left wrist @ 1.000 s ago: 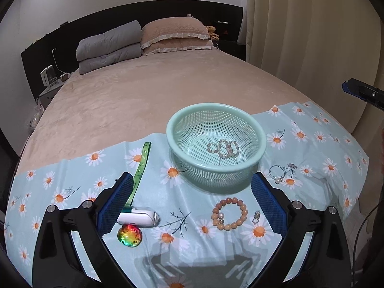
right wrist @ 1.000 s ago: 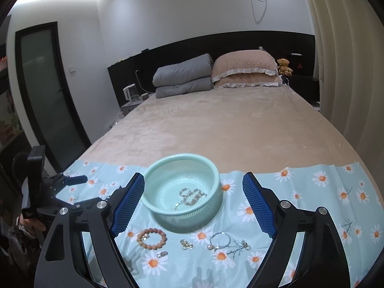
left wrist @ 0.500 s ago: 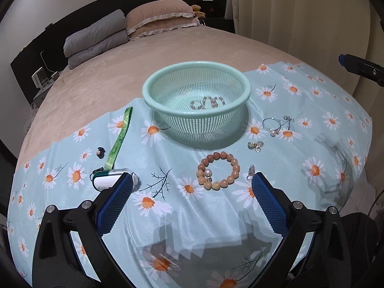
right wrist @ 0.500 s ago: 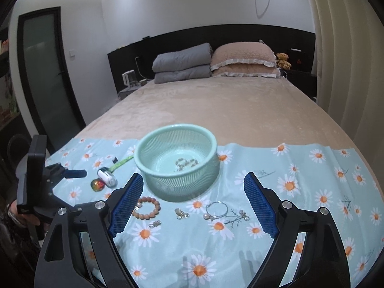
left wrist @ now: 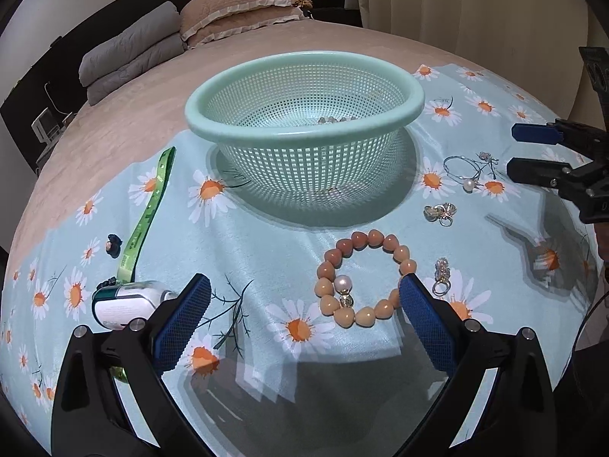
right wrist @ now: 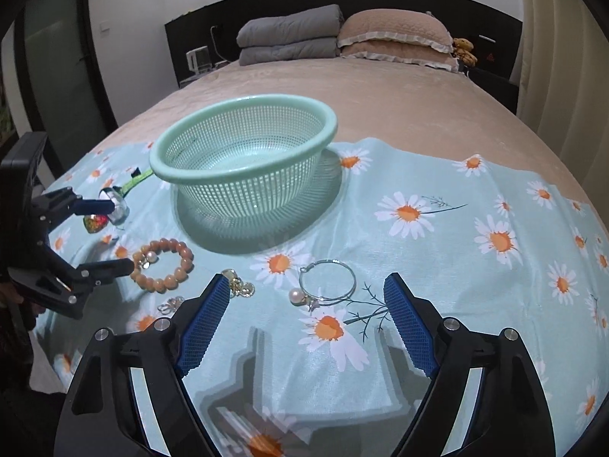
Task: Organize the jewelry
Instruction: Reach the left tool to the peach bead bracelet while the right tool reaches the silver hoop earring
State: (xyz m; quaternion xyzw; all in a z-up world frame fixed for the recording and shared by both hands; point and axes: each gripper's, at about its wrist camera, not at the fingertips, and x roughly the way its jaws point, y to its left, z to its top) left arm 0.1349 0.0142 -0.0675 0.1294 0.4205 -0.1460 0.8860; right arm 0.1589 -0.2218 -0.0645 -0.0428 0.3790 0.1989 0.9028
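A mint mesh basket (left wrist: 304,135) stands on the daisy cloth with pale beads (left wrist: 335,119) just showing inside. My left gripper (left wrist: 304,285) hangs open low over the cloth, and an orange bead bracelet (left wrist: 382,310) lies between its pads, untouched. My right gripper (right wrist: 306,285) is closing its still wide jaws. A silver hoop with a pearl (right wrist: 296,296) lies on the cloth between its fingers, unpressed. Small gold earrings (right wrist: 239,285) and a silver charm (right wrist: 171,304) lie between the bracelet (right wrist: 182,253) and the hoop. Each gripper shows in the other's view: right gripper (left wrist: 514,151), left gripper (right wrist: 120,235).
Left of the basket lie a green strap (left wrist: 148,213), a white case (left wrist: 125,304), a small dark piece (left wrist: 112,245) and an iridescent heart (right wrist: 95,224). Beyond the cloth (right wrist: 456,266) the beige bed runs to pillows (right wrist: 392,34) and a folded grey quilt (right wrist: 289,34). Curtains (left wrist: 475,11) hang on the right.
Both grippers have sunk toward the cloth and the jewelry looks much nearer. The basket's rim now hides most of the beads inside. The right gripper has entered the left view's right edge.
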